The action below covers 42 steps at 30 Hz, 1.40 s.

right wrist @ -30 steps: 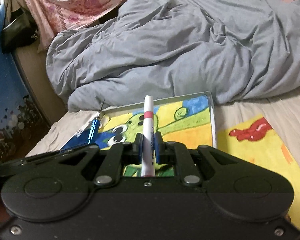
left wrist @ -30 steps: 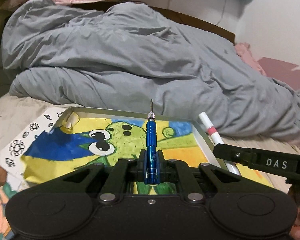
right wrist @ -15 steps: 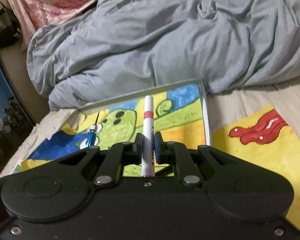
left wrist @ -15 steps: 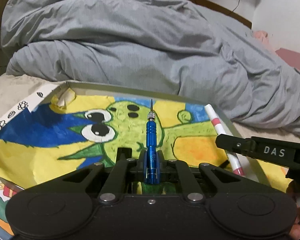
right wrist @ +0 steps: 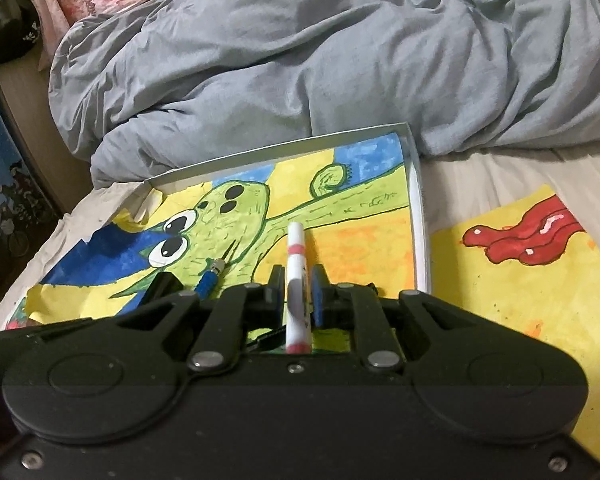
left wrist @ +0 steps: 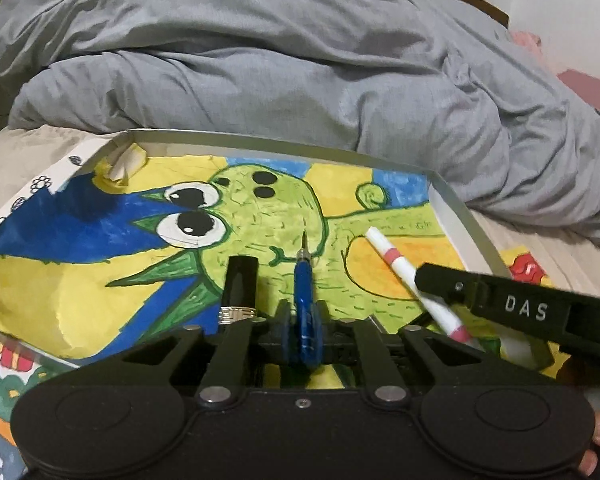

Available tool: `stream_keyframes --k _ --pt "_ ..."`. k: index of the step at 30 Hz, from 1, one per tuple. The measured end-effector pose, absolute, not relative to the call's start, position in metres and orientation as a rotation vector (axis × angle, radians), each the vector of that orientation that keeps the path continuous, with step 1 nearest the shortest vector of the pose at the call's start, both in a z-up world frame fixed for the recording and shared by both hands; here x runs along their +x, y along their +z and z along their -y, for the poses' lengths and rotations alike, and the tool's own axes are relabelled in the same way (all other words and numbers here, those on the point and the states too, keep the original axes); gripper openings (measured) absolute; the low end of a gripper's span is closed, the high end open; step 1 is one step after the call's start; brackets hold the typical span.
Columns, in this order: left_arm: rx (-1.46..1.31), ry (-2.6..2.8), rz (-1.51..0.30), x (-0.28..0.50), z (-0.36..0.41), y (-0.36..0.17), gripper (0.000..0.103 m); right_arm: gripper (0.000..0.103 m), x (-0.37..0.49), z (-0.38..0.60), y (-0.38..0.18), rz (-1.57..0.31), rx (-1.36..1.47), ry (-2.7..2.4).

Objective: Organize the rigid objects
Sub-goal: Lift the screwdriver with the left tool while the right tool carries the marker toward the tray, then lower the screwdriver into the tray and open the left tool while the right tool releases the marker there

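Clamped between the pads of the left gripper [left wrist: 303, 322] is a blue precision screwdriver [left wrist: 305, 286], its thin metal tip pointing toward twelve o'clock over the green cartoon creature in the painting [left wrist: 260, 216]. At about ten o'clock from the screwdriver, just beside the left finger, a black cylinder with a ribbed silver band [left wrist: 240, 288] lies on the painting inside the tray.

In the right wrist view, the right gripper [right wrist: 297, 292] is closed on a white marker with a pink band [right wrist: 296, 276], which runs straight up toward twelve o'clock, its pink end at the near side of the pads. From the left wrist view the same marker sits at three o'clock from the screwdriver, tilted with its white end toward eleven o'clock, under the black bar marked DAS.

Both tools hover low over a shallow white tray [left wrist: 466, 216] that holds the painted sheet. The tray rests on a beige bedsheet [right wrist: 480, 176]. At twelve o'clock, touching the tray's far rim, a rumpled grey duvet [left wrist: 280, 48] fills the background. At three o'clock from the tray, in the right wrist view, a second yellow painting with a red blob [right wrist: 520, 236] lies on the sheet.
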<state>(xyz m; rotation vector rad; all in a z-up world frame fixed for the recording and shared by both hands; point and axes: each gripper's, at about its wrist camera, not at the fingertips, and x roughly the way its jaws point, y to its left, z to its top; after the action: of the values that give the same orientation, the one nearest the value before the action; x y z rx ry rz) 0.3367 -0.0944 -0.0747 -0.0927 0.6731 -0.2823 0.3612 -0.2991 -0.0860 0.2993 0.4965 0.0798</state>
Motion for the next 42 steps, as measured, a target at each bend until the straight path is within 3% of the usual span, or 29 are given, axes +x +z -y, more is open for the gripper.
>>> stream_keyframes --k 2,4,11,15,19,22,24,26,30,42 --pt "-0.106 -0.281 -0.658 0.333 0.09 -0.069 0.02 0.023 0.358 0.3 -0.08 -0.485 0.299 0.085" --pt "-0.109 -0.273 -0.633 0.327 0.085 -0.06 0.021 0.025 0.351 0.3 -0.071 -0.469 0.282 0.085" --pt "-0.124 -0.227 -0.529 0.296 0.059 -0.021 0.056 0.044 0.322 0.293 -0.033 -0.42 0.255 0.107" --pt "-0.124 -0.203 -0.471 0.27 0.041 0.002 0.07 0.051 0.297 0.285 -0.014 -0.396 0.24 0.121" --pt "-0.134 -0.176 -0.428 0.239 0.022 0.019 0.08 0.078 0.27 0.273 -0.001 -0.38 0.228 0.131" --pt "-0.133 -0.163 -0.4 0.215 0.012 0.028 0.084 0.088 0.245 0.266 0.007 -0.373 0.208 0.134" --pt "-0.135 -0.155 -0.39 0.199 0.006 0.032 0.093 0.093 0.229 0.261 0.011 -0.366 0.198 0.129" --pt "-0.133 -0.15 -0.377 0.184 0.001 0.034 0.094 0.102 0.214 0.257 0.013 -0.356 0.189 0.125" --pt "-0.133 -0.135 -0.363 0.154 -0.009 0.036 0.101 0.102 0.18 0.246 0.016 -0.34 0.15 0.127" --pt "-0.167 -0.086 -0.333 0.085 -0.031 0.033 0.102 0.103 0.079 0.221 0.015 -0.29 0.09 0.099"
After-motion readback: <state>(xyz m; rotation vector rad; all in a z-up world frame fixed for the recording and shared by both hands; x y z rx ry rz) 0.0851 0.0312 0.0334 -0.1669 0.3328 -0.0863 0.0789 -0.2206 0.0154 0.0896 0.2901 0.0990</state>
